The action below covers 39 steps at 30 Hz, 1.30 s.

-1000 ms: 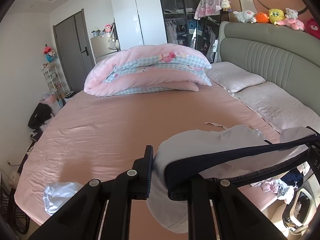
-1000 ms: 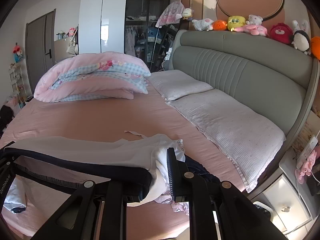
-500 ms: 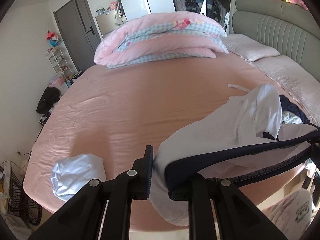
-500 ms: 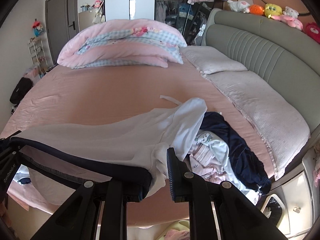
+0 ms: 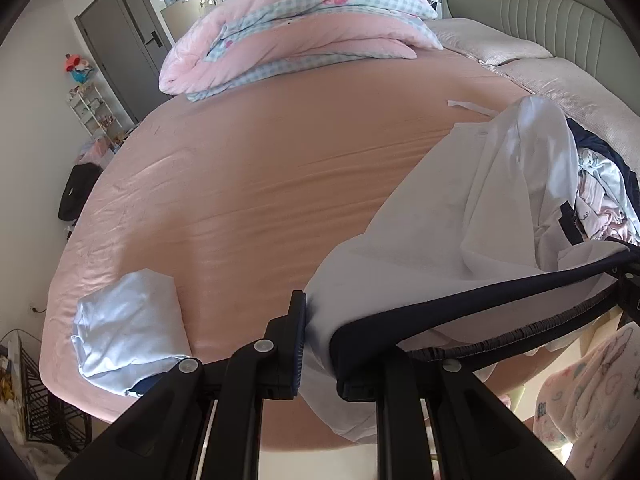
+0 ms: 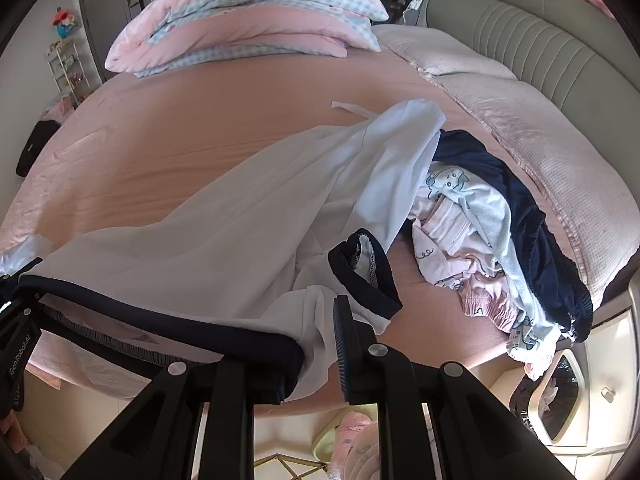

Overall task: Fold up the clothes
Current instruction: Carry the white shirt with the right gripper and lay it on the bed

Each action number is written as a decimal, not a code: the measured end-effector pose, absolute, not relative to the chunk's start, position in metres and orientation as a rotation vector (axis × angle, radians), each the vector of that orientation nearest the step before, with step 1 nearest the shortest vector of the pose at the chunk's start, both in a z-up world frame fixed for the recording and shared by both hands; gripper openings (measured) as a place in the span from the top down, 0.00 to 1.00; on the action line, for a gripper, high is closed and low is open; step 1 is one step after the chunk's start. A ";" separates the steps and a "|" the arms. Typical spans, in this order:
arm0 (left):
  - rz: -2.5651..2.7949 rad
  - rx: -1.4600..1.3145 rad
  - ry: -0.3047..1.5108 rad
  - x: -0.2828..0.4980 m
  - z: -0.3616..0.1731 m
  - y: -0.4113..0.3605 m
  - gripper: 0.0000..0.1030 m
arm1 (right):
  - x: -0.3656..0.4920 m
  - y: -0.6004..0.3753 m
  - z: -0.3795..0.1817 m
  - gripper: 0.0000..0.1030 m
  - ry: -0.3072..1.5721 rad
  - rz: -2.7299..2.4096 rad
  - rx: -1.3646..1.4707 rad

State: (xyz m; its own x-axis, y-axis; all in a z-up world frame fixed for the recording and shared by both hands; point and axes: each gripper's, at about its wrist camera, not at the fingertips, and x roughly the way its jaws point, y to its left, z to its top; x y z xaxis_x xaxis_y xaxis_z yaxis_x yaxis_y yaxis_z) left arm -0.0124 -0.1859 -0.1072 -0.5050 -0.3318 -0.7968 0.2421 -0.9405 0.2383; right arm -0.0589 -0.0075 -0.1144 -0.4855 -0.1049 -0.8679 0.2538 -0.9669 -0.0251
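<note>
The left tongs point(image 5: 316, 344) and the right tongs point(image 6: 318, 344) were each clamped on the dark band of the white garment point(image 6: 248, 216). It hung stretched between them, its far end lying on the pink bed point(image 5: 248, 184). A pile of clothes point(image 6: 500, 240) lay just beside the garment, touching it.

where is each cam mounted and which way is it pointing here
Left wrist: on the left gripper, aimed down across the pink bed toward the folded duvet; its own two fingers show, clamped on the white garment.
Right wrist: on the right gripper, aimed down the bed toward the clothes pile and headboard; its fingers show.
Shared: the garment's navy waistband stretched between both grippers, bed, duvet.
</note>
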 end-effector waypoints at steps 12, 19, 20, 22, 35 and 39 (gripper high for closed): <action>-2.381 1.432 -0.162 -0.031 -0.144 -0.194 0.87 | -0.076 -0.019 -0.145 0.86 0.255 -2.456 1.546; -2.331 1.505 -0.153 -0.038 -0.163 -0.202 0.87 | -0.086 -0.026 -0.166 0.86 0.259 -2.373 1.614; -2.329 1.512 -0.155 -0.039 -0.164 -0.203 0.87 | -0.087 -0.026 -0.168 0.86 0.256 -2.361 1.625; -2.327 1.519 -0.153 -0.041 -0.164 -0.203 0.87 | -0.086 -0.027 -0.170 0.86 0.254 -2.347 1.633; -2.278 1.596 -0.109 -0.050 -0.158 -0.203 0.86 | -0.084 -0.018 -0.167 0.82 0.226 -2.271 1.690; -2.270 1.599 -0.069 -0.047 -0.150 -0.206 0.78 | -0.078 -0.016 -0.159 0.81 0.217 -2.251 1.696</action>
